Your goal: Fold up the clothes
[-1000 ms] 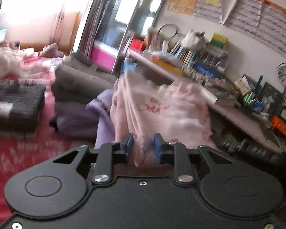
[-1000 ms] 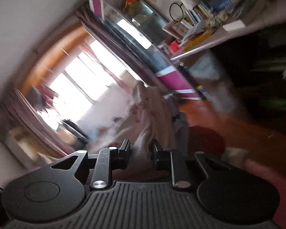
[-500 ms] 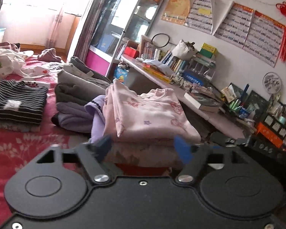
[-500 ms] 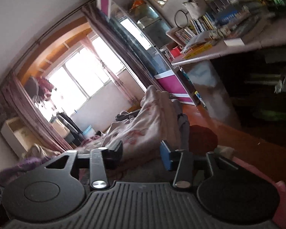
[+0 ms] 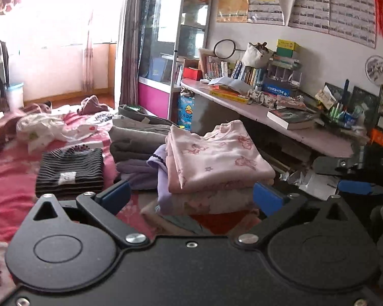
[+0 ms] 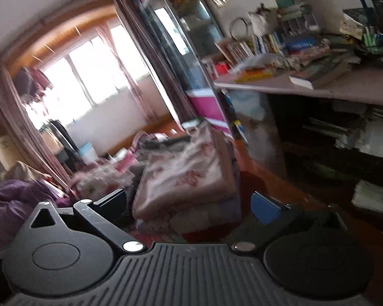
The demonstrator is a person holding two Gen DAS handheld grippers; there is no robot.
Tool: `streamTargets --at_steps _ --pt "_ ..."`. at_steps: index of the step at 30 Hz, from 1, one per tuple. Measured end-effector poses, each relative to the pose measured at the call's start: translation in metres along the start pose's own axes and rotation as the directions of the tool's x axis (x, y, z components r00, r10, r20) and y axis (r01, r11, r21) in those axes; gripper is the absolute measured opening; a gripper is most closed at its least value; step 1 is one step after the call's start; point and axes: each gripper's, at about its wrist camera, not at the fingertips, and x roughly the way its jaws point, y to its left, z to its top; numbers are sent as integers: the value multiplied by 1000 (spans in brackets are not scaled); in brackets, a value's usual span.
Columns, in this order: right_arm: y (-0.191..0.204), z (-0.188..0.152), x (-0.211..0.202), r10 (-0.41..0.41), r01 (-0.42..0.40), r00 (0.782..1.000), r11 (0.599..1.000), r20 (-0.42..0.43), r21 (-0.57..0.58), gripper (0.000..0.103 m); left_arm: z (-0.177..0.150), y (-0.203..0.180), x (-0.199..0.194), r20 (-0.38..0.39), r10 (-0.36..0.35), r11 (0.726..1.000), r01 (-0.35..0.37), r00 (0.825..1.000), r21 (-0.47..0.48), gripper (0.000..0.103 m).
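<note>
A folded pink printed garment (image 5: 217, 155) lies on top of a stack of folded clothes at the near right edge of the bed (image 5: 7, 188). My left gripper (image 5: 190, 197) is open and empty, drawn back a little in front of the stack. The same pink garment (image 6: 183, 173) shows blurred in the right wrist view. My right gripper (image 6: 189, 201) is open and empty just before it. The right gripper also shows at the right edge of the left wrist view (image 5: 357, 186).
A folded striped top (image 5: 70, 169), folded grey (image 5: 138, 137) and purple (image 5: 138, 170) clothes, and an unfolded white heap (image 5: 46, 127) lie on the bed. A cluttered desk (image 5: 280, 117) stands to the right. A glass cabinet (image 5: 171, 48) stands behind.
Both grippers were shut on the pink garment a second ago. They opened, let it go onto the stack, and have drawn back from it.
</note>
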Motion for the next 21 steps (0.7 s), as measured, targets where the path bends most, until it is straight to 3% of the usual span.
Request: streamTargets --at_steps 5,13,21 --pt "8 0 -8 -50 49 998 998 -30 -33 103 0 -17 -14 18 65 993 -67 998 94 103" --pt "19 -6 -22 -91 86 995 992 -47 -93 103 -3 -26 -23 -4 55 994 -54 998 97 103" --pt "31 -14 -33 -114 105 992 983 -54 -148 103 -11 -24 -30 -37 31 999 -30 999 36 103"
